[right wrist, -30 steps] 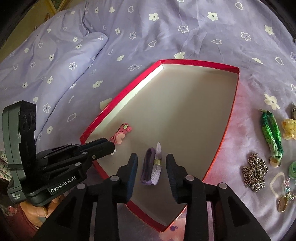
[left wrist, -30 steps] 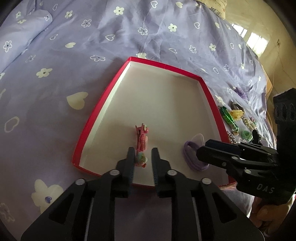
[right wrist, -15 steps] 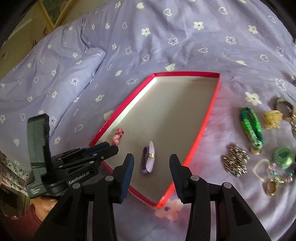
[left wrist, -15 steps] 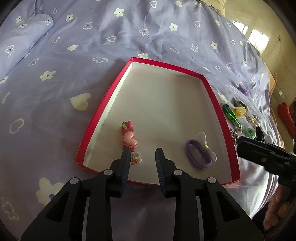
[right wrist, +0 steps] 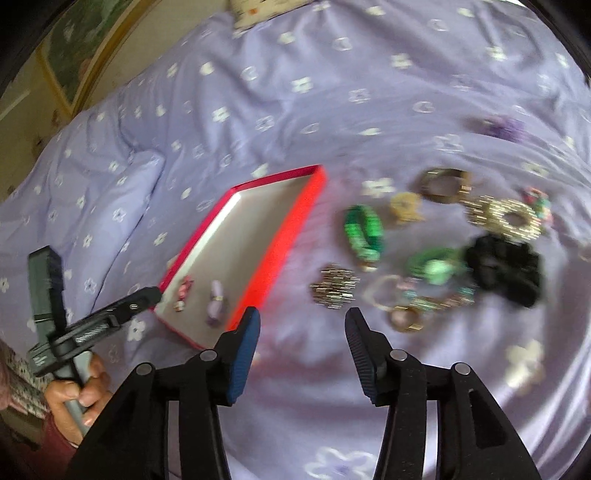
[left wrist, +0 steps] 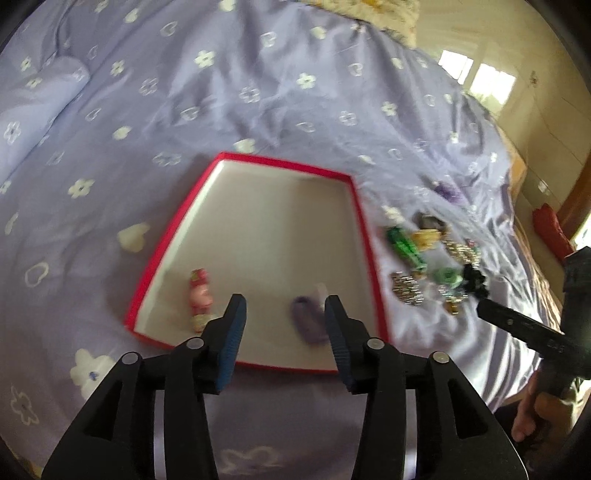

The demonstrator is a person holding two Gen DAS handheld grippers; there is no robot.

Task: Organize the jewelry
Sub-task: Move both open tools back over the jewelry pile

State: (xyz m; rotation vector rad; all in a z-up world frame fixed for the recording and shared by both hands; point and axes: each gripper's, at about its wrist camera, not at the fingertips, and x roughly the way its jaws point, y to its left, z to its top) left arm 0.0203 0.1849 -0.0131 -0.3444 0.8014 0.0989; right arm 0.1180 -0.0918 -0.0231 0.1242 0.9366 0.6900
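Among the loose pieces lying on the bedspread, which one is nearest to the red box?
The silver chain bundle. It lies just beside the red box, whereas the green braided bracelet and the black scrunchie lie farther away.

We see a lilac bedsheet (left wrist: pixel 295 110) printed with white flowers and hearts, creased and spread over the whole bed, with a plump fold of the same cloth (right wrist: pixel 110 192) bunched at one side. Beyond its far edge we make out a floral pillow (left wrist: pixel 369 14), a cream wall (left wrist: pixel 546 122) with bright window light, and something red (left wrist: pixel 550 229), blurred.
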